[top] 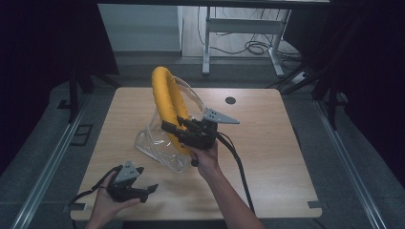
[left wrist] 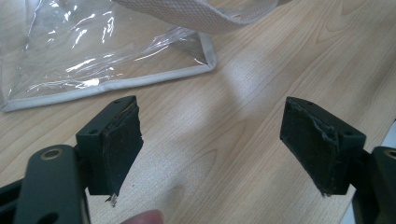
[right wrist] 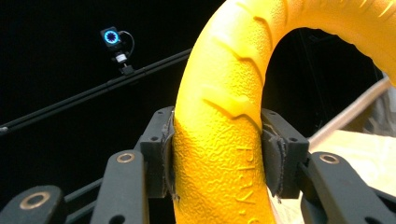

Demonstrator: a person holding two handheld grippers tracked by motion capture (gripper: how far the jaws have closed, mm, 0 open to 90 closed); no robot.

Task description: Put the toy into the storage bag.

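Observation:
A yellow ring stands upright above a clear plastic bag on the wooden table, its lower part down inside the bag. My right gripper is shut on the ring's lower right side; in the right gripper view the pads press both flanks of the yellow ring. My left gripper rests low at the table's front left, open with nothing between its pads. The bag's white-trimmed corner lies just beyond those jaws.
A dark round grommet sits in the table near its far edge. Behind the table are a white desk frame and cables on the floor. A small camera with a blue ring light hangs on a dark rail.

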